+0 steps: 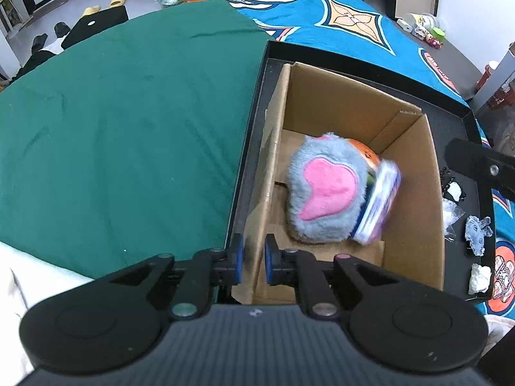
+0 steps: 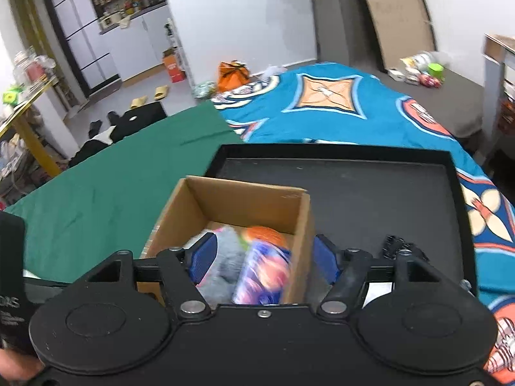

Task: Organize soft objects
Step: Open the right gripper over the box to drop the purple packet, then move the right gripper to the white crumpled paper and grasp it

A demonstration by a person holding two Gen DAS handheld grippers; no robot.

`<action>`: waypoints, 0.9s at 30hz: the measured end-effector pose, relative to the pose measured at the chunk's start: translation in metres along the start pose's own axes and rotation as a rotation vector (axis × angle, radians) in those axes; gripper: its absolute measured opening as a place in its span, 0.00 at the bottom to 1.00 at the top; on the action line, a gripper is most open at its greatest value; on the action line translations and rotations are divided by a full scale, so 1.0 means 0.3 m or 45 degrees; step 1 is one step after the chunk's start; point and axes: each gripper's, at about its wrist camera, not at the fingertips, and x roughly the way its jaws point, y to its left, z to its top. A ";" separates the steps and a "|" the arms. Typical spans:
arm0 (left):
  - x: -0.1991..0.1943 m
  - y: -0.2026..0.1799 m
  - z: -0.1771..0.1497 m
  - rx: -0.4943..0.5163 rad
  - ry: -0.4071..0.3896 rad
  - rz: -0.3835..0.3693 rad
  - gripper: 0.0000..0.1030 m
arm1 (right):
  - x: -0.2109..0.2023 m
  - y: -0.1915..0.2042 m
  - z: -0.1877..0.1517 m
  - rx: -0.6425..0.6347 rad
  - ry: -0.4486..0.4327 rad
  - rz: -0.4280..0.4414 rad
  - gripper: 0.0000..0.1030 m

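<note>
A brown cardboard box [image 1: 338, 106] stands in a black tray [image 1: 264, 74] on the bed. In it lie a grey plush with a pink heart [image 1: 325, 193], a blurred blue-and-pink packet [image 1: 378, 206] against its right side, and an orange soft thing [image 1: 363, 151] behind. My left gripper [image 1: 253, 259] is shut on the box's left wall near its front corner. The right wrist view shows the same box [image 2: 244, 199], with my right gripper [image 2: 265, 259] open above it. The blurred packet [image 2: 264, 273] and grey plush [image 2: 228, 257] lie below, between the wide pads without touching them.
A green cloth [image 1: 128, 128] covers the bed left of the tray, and a blue patterned bedspread [image 1: 354, 19] lies beyond it. On the tray's right side lie a small grey plush [image 1: 478, 233], white crumpled pieces [image 1: 479, 276] and black beads [image 1: 450, 177]. Floor clutter sits far behind.
</note>
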 end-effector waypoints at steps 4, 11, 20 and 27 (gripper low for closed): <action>-0.009 -0.013 0.002 0.014 -0.001 0.004 0.15 | -0.012 -0.081 -0.018 0.070 0.029 -0.063 0.64; -0.014 -0.032 0.004 0.019 0.008 0.032 0.25 | -0.023 -0.148 -0.083 0.100 0.086 -0.159 0.66; -0.028 -0.072 -0.011 0.060 0.008 0.068 0.35 | -0.022 -0.191 -0.141 0.117 0.135 -0.247 0.71; -0.031 -0.086 -0.015 0.064 0.016 0.104 0.35 | -0.007 -0.212 -0.198 0.057 0.174 -0.392 0.79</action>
